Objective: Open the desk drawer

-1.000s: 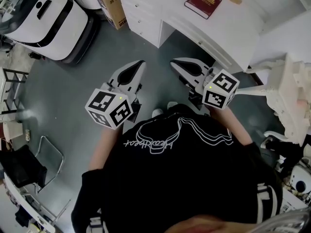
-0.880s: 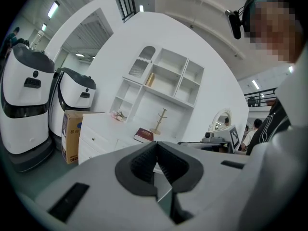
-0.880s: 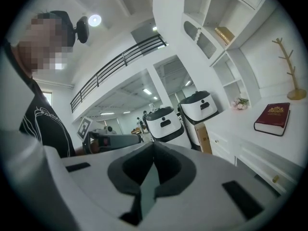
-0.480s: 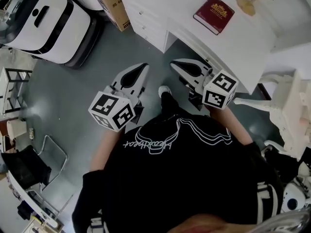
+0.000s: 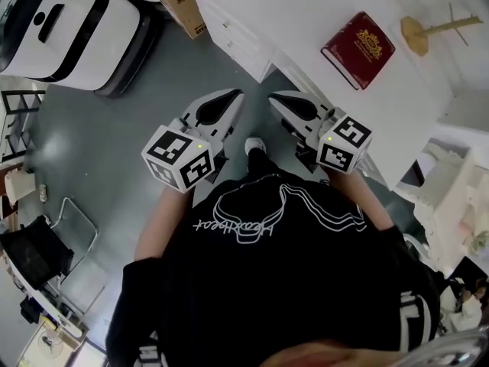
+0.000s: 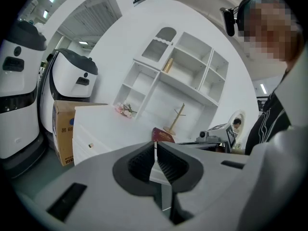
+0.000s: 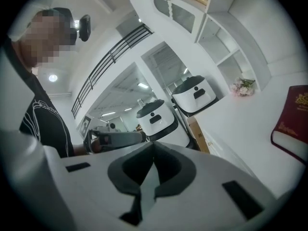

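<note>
Head view, left gripper (image 5: 235,95) closed, right gripper (image 5: 274,99) closed

On the desk (image 5: 294,10) a book (image 5: 357,38) just beside a wooden stand (image 5: 416,35), with a cardboard box (image 5: 179,2) at the desk's left end.

White desk (image 5: 290,14) up top: a dark red book (image 5: 357,39) lies flat on it, and a wooden stand (image 5: 416,34) is upright just beside the book. Down on the grey floor (image 5: 99,121), a cardboard box (image 5: 179,2) sits close by the desk's end. A big white machine (image 5: 53,21) stands next to the box.
</note>
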A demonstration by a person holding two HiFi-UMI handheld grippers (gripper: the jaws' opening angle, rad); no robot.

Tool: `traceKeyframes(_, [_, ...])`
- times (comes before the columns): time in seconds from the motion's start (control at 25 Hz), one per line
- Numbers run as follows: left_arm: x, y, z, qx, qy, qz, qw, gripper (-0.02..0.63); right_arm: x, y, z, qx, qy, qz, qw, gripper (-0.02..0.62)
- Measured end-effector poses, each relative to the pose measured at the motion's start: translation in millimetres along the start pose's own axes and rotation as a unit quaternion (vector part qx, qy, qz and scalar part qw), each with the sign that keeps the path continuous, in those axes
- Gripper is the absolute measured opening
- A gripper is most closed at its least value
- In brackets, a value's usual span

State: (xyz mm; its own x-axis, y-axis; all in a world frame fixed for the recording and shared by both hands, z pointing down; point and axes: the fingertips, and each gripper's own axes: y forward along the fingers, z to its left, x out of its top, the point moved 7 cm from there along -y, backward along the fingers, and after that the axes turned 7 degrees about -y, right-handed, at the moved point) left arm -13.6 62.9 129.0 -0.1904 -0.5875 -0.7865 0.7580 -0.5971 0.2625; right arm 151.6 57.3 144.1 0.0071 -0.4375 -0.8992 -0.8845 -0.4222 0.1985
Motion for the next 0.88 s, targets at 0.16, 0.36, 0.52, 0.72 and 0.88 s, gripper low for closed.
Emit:
traceKeyframes(0.16, [1,17,35,0.016,0.005,0.005,0.9998,0.006,-9,25,-24,0.009,0.004,0.011,1.0,0.005])
traceKeyframes(0.36, [-9,32,88,0.045,0.011,0.02,0.9987,0.008,-37,58,-48,0.007,0.038,0.027,0.999,0.005])
traceKeyframes(0.52, [-23,51,143,0.049,0.004,0.035,0.9982,0.014,-65,91,-67,-0.004,0.059,0.042,0.997,0.005])
traceKeyframes(0.72, [-60,84,217,0.028,0.005,0.088,0.9957,0.037,-107,136,-86,-0.012,0.078,0.063,0.995,0.005])
traceKeyframes(0.88, [-95,111,265,0.025,0.009,0.111,0.9935,0.078,-146,172,-97,-0.004,0.095,0.08,0.992,0.005])
